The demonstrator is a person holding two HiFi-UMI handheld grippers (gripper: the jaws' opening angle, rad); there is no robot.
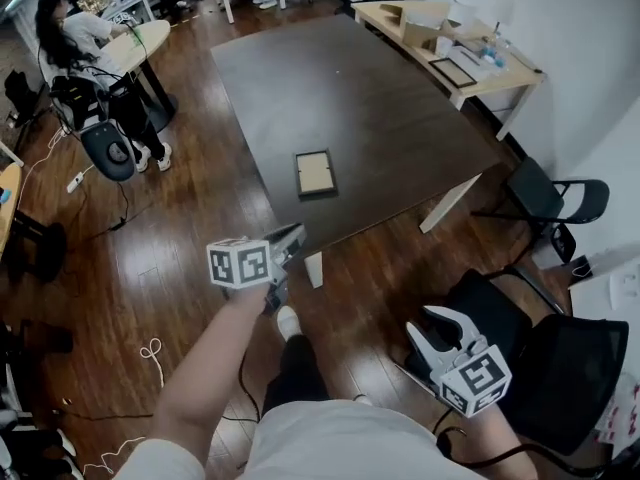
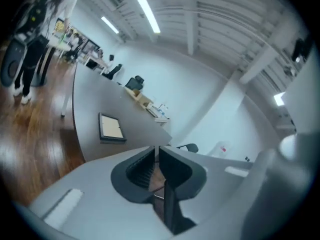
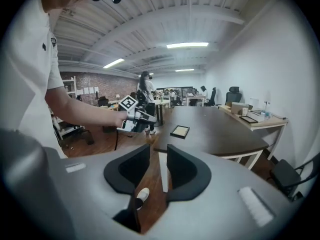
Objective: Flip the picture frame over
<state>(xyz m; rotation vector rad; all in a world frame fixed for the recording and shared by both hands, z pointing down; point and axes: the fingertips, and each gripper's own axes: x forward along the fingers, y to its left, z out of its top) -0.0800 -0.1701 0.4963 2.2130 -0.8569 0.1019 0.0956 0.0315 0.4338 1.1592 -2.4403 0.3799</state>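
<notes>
The picture frame (image 1: 314,173) lies flat near the front edge of the dark table (image 1: 380,98), black border round a tan panel. It also shows in the left gripper view (image 2: 111,127) and the right gripper view (image 3: 180,131). My left gripper (image 1: 293,235) hovers off the table's front edge, short of the frame, jaws shut with nothing between them (image 2: 156,151). My right gripper (image 1: 428,324) hangs lower at the right, over the floor beside a chair. Its jaws stand a little apart with only floor between them (image 3: 158,156). From the right gripper view the left gripper (image 3: 141,118) is seen at the table's corner.
A light wooden desk (image 1: 520,68) with boxes and a second dark frame (image 1: 455,71) stands at the back right. Black chairs (image 1: 555,198) sit right of the table and under my right gripper (image 1: 545,358). A person sits at a round table (image 1: 135,43), far left.
</notes>
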